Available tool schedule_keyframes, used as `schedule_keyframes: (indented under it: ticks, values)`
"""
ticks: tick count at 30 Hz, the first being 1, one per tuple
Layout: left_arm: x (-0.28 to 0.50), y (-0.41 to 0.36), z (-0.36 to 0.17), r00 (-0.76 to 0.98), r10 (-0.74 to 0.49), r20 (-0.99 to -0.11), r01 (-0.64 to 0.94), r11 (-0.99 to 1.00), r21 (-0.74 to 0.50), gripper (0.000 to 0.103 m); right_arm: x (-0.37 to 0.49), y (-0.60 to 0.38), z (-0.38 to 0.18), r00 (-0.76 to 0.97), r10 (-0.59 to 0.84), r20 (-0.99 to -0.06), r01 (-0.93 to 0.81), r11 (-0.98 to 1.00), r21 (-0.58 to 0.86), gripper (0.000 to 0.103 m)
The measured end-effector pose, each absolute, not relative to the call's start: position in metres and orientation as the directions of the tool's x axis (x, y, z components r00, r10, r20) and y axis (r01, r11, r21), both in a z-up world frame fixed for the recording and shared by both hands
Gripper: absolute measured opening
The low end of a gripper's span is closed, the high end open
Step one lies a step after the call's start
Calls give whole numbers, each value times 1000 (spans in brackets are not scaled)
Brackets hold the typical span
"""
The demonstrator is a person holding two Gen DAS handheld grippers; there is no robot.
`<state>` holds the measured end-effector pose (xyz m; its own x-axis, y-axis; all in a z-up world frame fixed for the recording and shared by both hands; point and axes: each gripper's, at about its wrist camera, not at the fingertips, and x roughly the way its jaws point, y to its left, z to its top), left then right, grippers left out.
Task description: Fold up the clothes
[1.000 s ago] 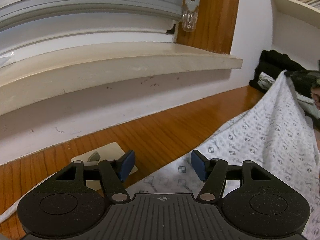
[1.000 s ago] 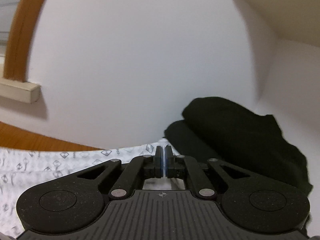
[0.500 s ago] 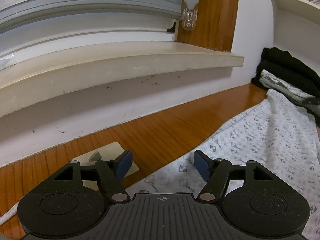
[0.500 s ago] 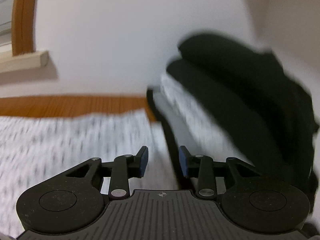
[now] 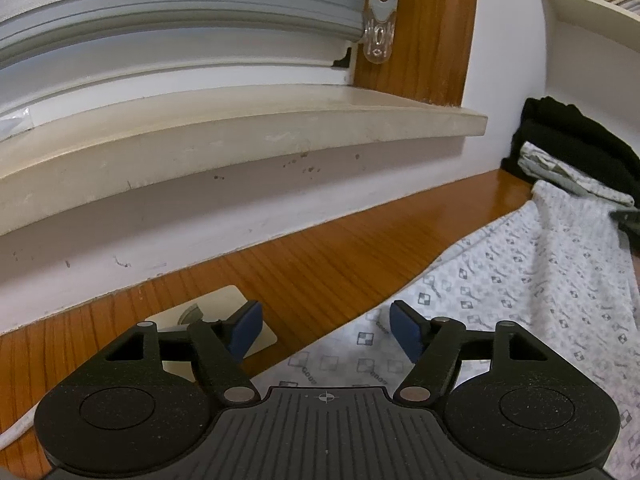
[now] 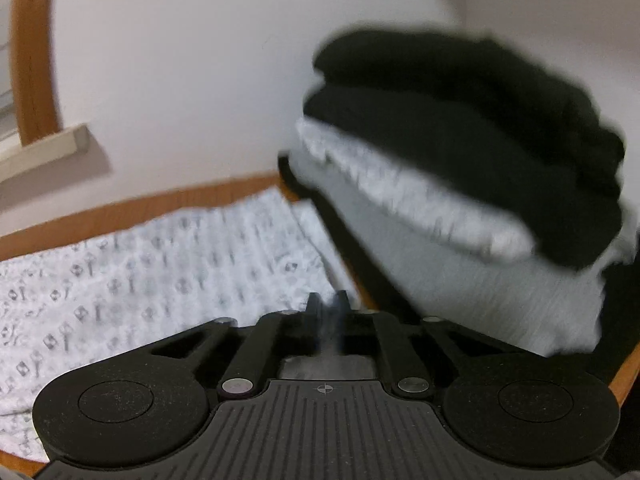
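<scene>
Thin floppy printed garment (image 5: 532, 280), spread flat on the tabletop (image 5: 320, 264) beside the folded stack (image 6: 460, 184).
Light and limp, so pinch a hem corner. Left claw (image 5: 326, 330) gapes wide, empty; right claw (image 6: 326, 312) just snapped shut, can't tell if it caught cloth.

A glossy orange-brown wooden desk (image 5: 320, 248) runs up to a scuffed white wall (image 5: 240, 208). Above it juts a cream windowsill (image 5: 240, 136), with grey blinds (image 5: 180, 4), a wooden window frame (image 5: 436, 28) and a bead-cord pull (image 5: 380, 28). A shelf (image 5: 592, 12) of books sits high on the right.
</scene>
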<state>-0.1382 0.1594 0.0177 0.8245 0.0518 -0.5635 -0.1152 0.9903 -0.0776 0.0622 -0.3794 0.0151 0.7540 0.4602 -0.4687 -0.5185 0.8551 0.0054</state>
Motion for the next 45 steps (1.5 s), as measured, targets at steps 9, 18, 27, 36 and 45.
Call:
schedule_keyframes:
  ticks: [9,18,27,36,45]
  values:
    - [-139,157,17,824,47,-565,-102,993,-67,76,53,-395,28,767,383,-515,-484,872,-72,10]
    - [-138,157,17,818,47,-573,-99,993,-59,76,21,-376,14,785,418,-458,-523,843,-128,41]
    - [-138,156,16,818,47,-574,-98,993,-58,76,12,-335,-4,637,572,-517,-681,732,-30,55]
    - [-142,152,19,836,39,-547,-73,997,-40,76,16,-342,-11,600,598,-531,-696,717,21,64]
    - [-117,112,26,809,-50,-585,57,998,-6,58,15,-341,-12,600,600,-530,-700,714,15,65]
